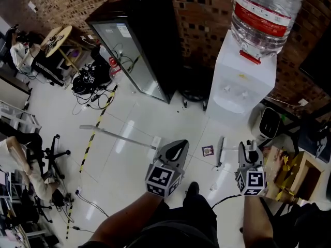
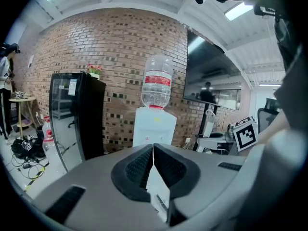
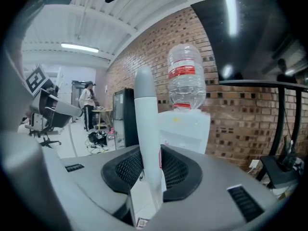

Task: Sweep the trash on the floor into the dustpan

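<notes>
Right gripper (image 1: pixel 251 151), nearest, in front of the water dispenser (image 1: pixel 240 81): clenched on a pale grey handle (image 3: pixel 146 124). The handle stood upright between the pads, rounded at the top, with a red label on its side.

Left gripper (image 1: pixel 177 150), further to the dispenser's left: jaws pressed together at the tips. Only a pale wedge showed below the seam; what it was could not be made out.

Trash (image 1: pixel 208 150): one small square piece, dark border, paler middle. It lay flat on the white floor (image 1: pixel 129 164) before the dispenser's base. A narrow grey strip (image 1: pixel 220 151) lay there too, also before the dispenser.

A long pale pole (image 1: pixel 116 136) ran off to the dispenser's left, well apart from it.

The dispenser was white and carried a clear bottle (image 1: pixel 264 9) with a red label. It stood against a brick wall (image 1: pixel 199 19). A black glass-door cabinet (image 1: pixel 137 50) stood to the dispenser's left.
</notes>
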`<state>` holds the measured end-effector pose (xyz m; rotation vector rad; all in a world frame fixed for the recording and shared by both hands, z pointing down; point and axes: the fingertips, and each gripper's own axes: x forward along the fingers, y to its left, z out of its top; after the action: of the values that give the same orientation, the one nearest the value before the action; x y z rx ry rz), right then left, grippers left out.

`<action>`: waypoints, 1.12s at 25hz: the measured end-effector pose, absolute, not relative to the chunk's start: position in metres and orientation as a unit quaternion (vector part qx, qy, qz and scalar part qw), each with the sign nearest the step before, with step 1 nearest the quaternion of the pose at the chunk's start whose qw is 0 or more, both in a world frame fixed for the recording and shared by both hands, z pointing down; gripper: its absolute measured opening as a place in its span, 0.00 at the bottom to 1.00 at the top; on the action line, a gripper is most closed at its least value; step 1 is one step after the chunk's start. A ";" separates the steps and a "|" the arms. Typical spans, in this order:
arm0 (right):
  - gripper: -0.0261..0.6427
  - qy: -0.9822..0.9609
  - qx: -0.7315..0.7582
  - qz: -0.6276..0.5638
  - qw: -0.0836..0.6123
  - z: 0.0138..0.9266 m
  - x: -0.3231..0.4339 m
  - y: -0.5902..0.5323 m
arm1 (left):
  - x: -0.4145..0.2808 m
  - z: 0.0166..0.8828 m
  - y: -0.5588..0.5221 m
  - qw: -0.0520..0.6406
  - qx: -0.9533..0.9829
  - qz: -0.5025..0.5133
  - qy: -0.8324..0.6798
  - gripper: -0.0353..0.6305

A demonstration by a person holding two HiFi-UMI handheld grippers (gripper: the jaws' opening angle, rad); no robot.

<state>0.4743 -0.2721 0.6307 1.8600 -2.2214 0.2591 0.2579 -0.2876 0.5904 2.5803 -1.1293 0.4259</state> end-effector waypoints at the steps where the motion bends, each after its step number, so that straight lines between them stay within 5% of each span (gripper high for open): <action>1: 0.22 -0.766 0.625 0.089 0.120 0.632 0.464 -0.270 | 0.254 0.589 -0.285 0.147 0.896 0.146 -0.393 0.08; 28: 0.22 -0.789 0.580 0.149 0.138 0.631 0.118 -0.211 | -0.047 0.554 -0.256 0.155 0.908 0.122 -0.369 0.08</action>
<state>0.1176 -0.2115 0.6311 1.6780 -2.2815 0.4305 -0.0468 -0.2556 0.5542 2.6029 -1.0573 0.3505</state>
